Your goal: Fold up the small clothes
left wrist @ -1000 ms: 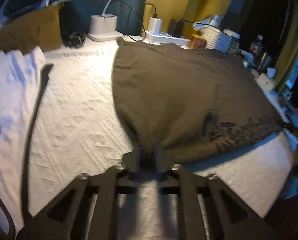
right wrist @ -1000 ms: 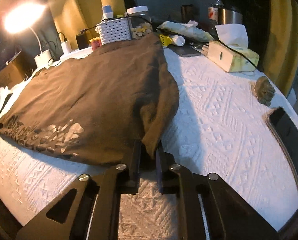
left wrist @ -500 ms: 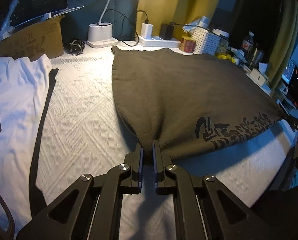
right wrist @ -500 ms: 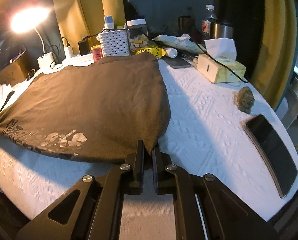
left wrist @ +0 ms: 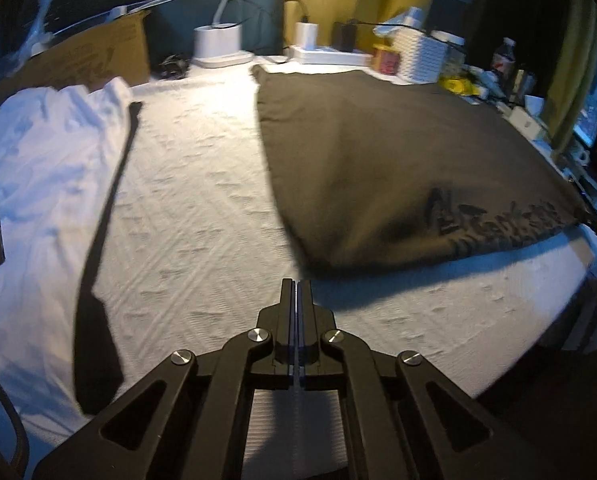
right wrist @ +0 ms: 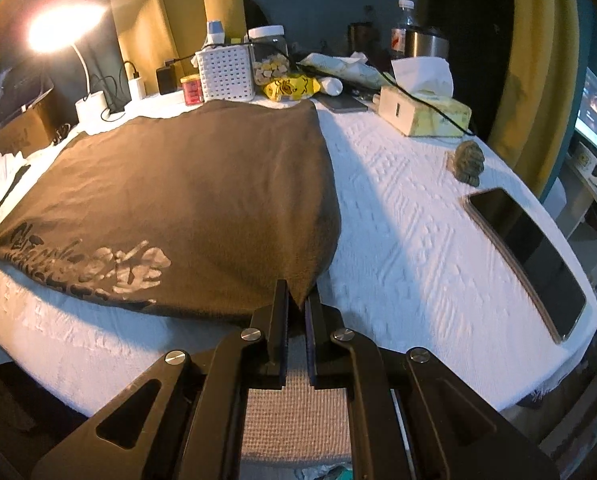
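Left wrist view: your left gripper (left wrist: 297,284) has its two fingers pressed together with nothing between them, and it sits just short of the near corner of the dark olive T-shirt (left wrist: 398,152), not touching it. The shirt lies spread on the white textured bedspread (left wrist: 202,216), its printed lettering (left wrist: 494,220) along the near right edge. To your left a white garment (left wrist: 46,148) is bunched up, with a black strap (left wrist: 106,216) running along its edge. At the back stand a cardboard box (left wrist: 82,56), a white lamp base (left wrist: 218,44) and a white perforated basket (left wrist: 418,58). This view is motion-blurred.

Right wrist view: your right gripper (right wrist: 296,294) has a narrow gap between its fingers, and the shirt's (right wrist: 186,192) near right corner hangs into that gap; you cannot tell whether the pads are actually clamping the cloth. The shirt covers the left half of the bedspread (right wrist: 410,248). On the right lie a phone (right wrist: 530,256), a small brown figurine (right wrist: 467,162) and a tissue box (right wrist: 424,114); the basket (right wrist: 226,72) sits behind the shirt
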`<state>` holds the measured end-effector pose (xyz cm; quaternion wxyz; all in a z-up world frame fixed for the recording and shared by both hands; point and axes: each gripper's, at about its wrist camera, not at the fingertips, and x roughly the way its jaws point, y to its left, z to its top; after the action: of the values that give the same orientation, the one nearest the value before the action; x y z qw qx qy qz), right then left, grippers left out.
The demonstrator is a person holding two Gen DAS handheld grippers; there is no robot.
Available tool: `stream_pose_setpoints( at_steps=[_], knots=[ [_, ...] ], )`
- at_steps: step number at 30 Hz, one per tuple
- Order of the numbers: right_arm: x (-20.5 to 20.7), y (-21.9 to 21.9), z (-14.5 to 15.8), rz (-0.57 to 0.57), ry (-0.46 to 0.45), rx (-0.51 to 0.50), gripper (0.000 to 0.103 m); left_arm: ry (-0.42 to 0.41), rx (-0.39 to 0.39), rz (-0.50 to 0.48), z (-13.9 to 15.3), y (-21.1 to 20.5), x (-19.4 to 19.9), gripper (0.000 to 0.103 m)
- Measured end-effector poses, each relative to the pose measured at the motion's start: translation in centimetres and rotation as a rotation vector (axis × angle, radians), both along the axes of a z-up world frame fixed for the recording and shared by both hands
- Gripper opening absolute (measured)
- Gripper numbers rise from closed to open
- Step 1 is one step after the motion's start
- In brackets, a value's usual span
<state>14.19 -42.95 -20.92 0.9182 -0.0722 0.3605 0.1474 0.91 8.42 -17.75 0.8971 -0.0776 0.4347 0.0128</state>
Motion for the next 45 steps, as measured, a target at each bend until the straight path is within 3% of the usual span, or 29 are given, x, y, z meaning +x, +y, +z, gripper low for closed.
stream_pose_setpoints(
  at_steps=[4, 11, 12, 15, 16, 17, 19, 25, 28, 29, 38, 45],
  knots=[
    [0.1, -0.1, -0.3, -0.009, 0.009, 0.012, 0.007, -0.022, -0.046, 0.053, 0.5, 1.7, 0.1, 0.000],
    [0.6, -0.4, 0.0, -0.026, 0.028, 0.048, 0.008, -0.026, -0.058, 0.094, 0.2, 2.2, 2.5, 0.001],
    [0.6, -0.4, 0.0, -0.027, 0.029, 0.048, 0.011, -0.021, -0.075, 0.093, 0.0, 2.3, 2.8, 0.001],
    [0.8, -0.6, 0.5, -0.049, 0.012, 0.042, 0.035, -0.021, -0.130, 0.091, -0.2, 2.2, 3.6, 0.002],
    [0.9, -0.8, 0.7, -0.056, 0.004, 0.048, 0.037, -0.021, -0.137, 0.096, -0.2, 2.1, 3.9, 0.010],
    [1.0, -1.0, 0.9, -0.060, 0.001, 0.054, 0.037, -0.023, -0.138, 0.099, -0.1, 2.1, 4.0, 0.032],
    [1.3, -1.1, 1.2, -0.067, -0.004, 0.061, 0.037, -0.038, -0.146, 0.107, 0.1, 2.1, 4.1, 0.061],
    [2.9, -0.6, 1.2, -0.057, 0.010, 0.064, 0.037, -0.061, -0.098, 0.088, 0.3, 1.5, 4.4, 0.061],
    [3.6, -0.2, 1.4, -0.047, 0.015, 0.064, 0.037, -0.045, -0.093, 0.062, 0.1, 1.5, 4.6, 0.044],
    [3.9, -0.1, 1.5, -0.043, 0.015, 0.064, 0.037, -0.036, -0.097, 0.059, 0.0, 1.6, 4.6, 0.043],
    [7.0, 1.2, 2.5, -0.014, 0.009, 0.066, 0.037, -0.069, -0.120, 0.178, 1.5, 3.9, 6.0, 0.043],
    [9.3, 2.0, 2.9, -0.009, 0.019, 0.078, 0.037, -0.015, -0.099, 0.100, 0.7, 2.9, 10.8, 0.043]
  ],
)
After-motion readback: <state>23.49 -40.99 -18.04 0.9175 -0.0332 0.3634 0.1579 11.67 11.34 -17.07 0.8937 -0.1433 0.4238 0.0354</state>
